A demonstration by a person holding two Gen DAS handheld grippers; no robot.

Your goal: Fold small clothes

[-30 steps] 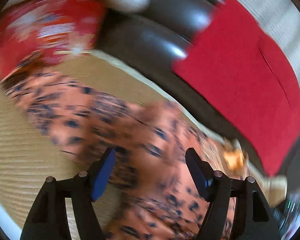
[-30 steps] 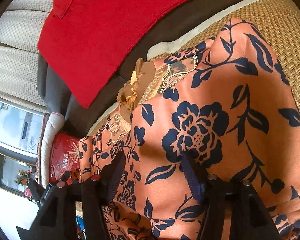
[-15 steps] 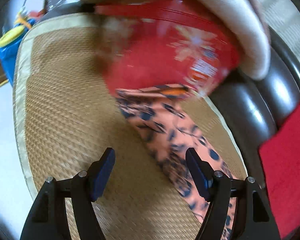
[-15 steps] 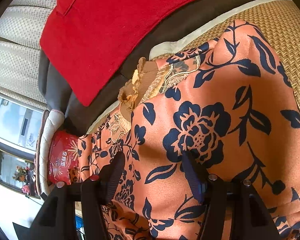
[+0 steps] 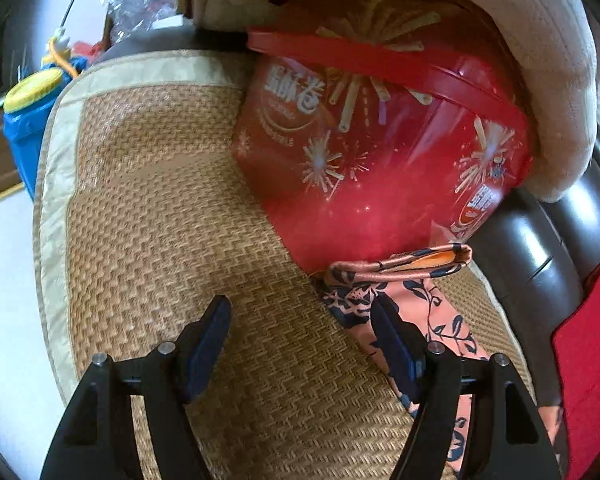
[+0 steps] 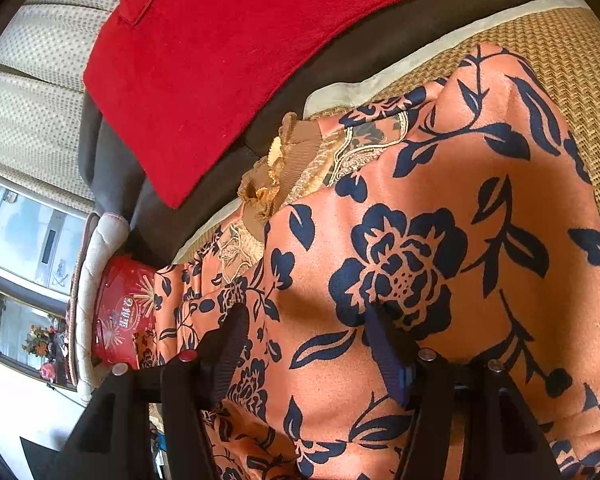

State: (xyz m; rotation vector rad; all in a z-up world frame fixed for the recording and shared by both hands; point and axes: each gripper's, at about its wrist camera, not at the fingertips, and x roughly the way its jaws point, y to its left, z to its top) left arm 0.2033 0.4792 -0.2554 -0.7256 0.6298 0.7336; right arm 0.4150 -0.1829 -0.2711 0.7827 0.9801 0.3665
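An orange garment (image 6: 420, 240) with dark blue flowers and a gold lace collar (image 6: 276, 176) lies spread on a woven mat (image 6: 560, 40). My right gripper (image 6: 306, 316) rests low on its body, jaws apart, with the cloth lying flat between and under the fingers. In the left wrist view one sleeve (image 5: 432, 312) runs to a cuff (image 5: 400, 266) beside a red bucket (image 5: 380, 140). My left gripper (image 5: 300, 308) hovers open over the bare mat (image 5: 160, 240). Its right finger (image 5: 392, 332) overlaps the sleeve's edge, and nothing is held.
The red bucket (image 6: 124, 312) leans under a cream cushion (image 5: 540, 60) at the mat's end. A red cloth (image 6: 220, 60) hangs over the dark sofa back (image 5: 540, 248). A blue container with a yellow lid (image 5: 28, 112) stands beyond the mat's left edge.
The left gripper has swept from over the garment's body along the sleeve to its cuff by the red bucket, staying open. The right gripper has not moved.
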